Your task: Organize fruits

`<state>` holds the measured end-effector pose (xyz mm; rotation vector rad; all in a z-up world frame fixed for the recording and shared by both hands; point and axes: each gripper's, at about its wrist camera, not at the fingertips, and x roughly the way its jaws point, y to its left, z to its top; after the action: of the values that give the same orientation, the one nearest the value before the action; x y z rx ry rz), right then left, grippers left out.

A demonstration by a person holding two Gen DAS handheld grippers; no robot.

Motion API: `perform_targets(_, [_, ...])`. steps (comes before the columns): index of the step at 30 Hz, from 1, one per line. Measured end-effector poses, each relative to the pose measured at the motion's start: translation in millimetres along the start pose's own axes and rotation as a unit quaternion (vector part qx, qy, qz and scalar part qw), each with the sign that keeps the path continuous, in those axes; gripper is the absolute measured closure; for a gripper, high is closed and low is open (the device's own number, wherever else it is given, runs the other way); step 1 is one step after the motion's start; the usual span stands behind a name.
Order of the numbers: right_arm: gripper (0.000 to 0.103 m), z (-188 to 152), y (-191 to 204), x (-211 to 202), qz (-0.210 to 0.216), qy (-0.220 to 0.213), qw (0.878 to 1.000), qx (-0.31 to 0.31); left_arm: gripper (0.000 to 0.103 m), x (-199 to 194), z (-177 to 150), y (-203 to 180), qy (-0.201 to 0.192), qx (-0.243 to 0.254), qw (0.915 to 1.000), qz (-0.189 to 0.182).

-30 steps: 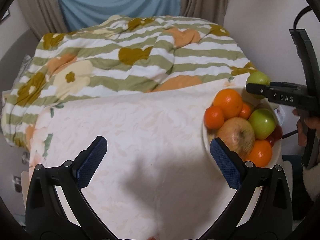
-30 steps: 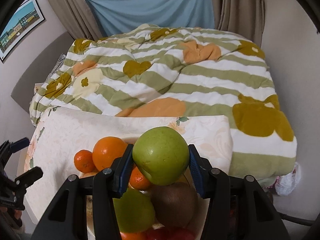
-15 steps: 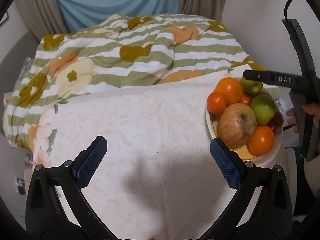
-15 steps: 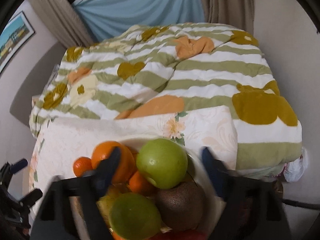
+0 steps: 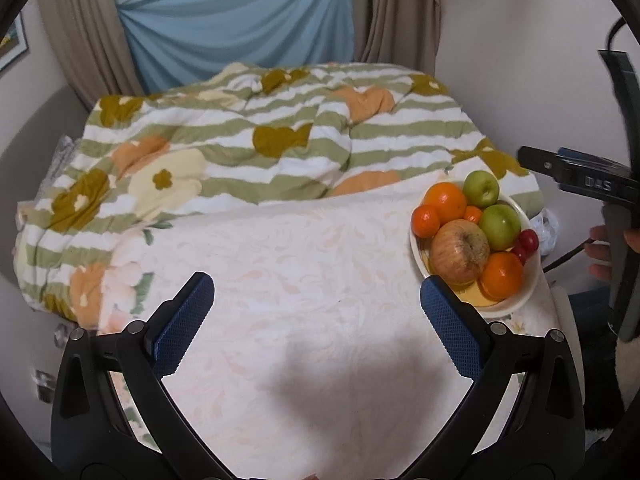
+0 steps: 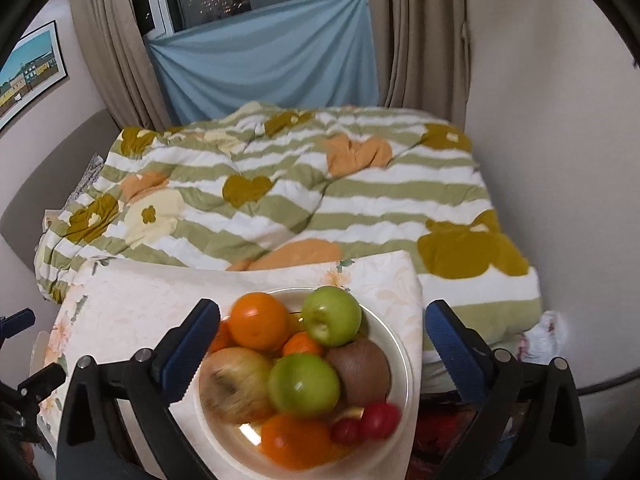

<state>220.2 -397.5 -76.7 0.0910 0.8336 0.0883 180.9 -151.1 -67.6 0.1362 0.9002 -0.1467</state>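
Bedding fills the upper half of both views: a green-and-white striped quilt (image 6: 304,200) with orange and mustard shapes, lying below a blue cloth (image 6: 264,68) and beige curtains (image 6: 424,32). More of the window and curtains shows now than a second ago, and the quilt sits lower in the frame. A pale floral tablecloth (image 5: 288,280) covers the lower middle of the left wrist view. At its right edge stands the white bowl (image 5: 520,300), holding oranges, a russet apple (image 5: 460,252), a kiwi (image 6: 360,368), small red fruits and two green apples.

The right gripper (image 6: 320,344) has its jaws opening, spread wide to either side of the bowl with nothing pressed between the pads. A second ago those pads pinched the green apple (image 6: 331,315); that apple now rests in the bowl at the far rim, beside the large orange (image 6: 260,320), and looks smaller and lower in the frame than before.

The left gripper (image 5: 316,320) is spread wide and empty over the bare cloth, as it was earlier. The bowl has shifted lower right in its view.
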Motion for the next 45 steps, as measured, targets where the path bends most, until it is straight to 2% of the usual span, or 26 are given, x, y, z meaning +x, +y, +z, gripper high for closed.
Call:
perform_targets(8, [0.001,-28,43,-80,-0.036,-0.02,0.999,0.006,0.0,-62,-20,35,-0.043,-0.025,0.9988,0.004])
perform_targets(19, [0.001,-78,97,-141,-0.06,-0.034,0.998,0.006,0.0,-125,-61,73,-0.076,-0.045,0.9958,0.023])
perform_targets(30, [0.001,-96,125,-159,-0.069,-0.048,0.996,0.008,0.0,-151,-79,84,-0.1,-0.039,0.9939,0.026])
perform_targets(45, [0.001,-96,133,-163,-0.074,-0.053,0.996,0.002,0.0,-154,-80,90,-0.104,-0.04,0.9935,0.027])
